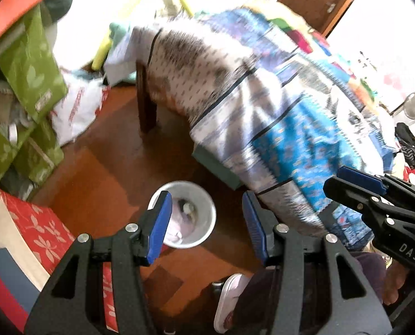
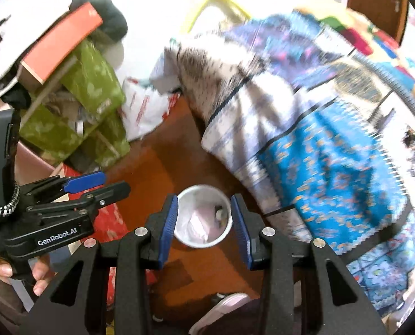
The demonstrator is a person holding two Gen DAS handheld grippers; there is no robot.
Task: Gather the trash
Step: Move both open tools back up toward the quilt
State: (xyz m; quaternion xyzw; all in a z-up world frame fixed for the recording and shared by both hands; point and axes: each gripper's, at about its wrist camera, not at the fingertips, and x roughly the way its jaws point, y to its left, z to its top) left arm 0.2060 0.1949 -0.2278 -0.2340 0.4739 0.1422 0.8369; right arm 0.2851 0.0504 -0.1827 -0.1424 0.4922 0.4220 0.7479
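Slipper (image 1: 229, 301) beside bin (image 1: 204, 198), bedspread (image 1: 263, 111)

— What sits between the left gripper (image 1: 204, 223) pads?
— Nothing; they stand apart above a white bin (image 1: 190, 215) on the wooden floor (image 1: 118, 167), crumpled paper inside.
— And to the right?
— The right gripper (image 1: 355, 181), its blue pad forward, before a blue patterned bedspread (image 1: 277, 106). Green boxes (image 1: 31, 64) stack left.

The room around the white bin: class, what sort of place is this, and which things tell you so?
Probably a lived-in bedroom at home. A bed draped in patterned blue and white bedding fills one side, stacked green boxes crowd the other, and a small white waste bin stands on the wooden floor.
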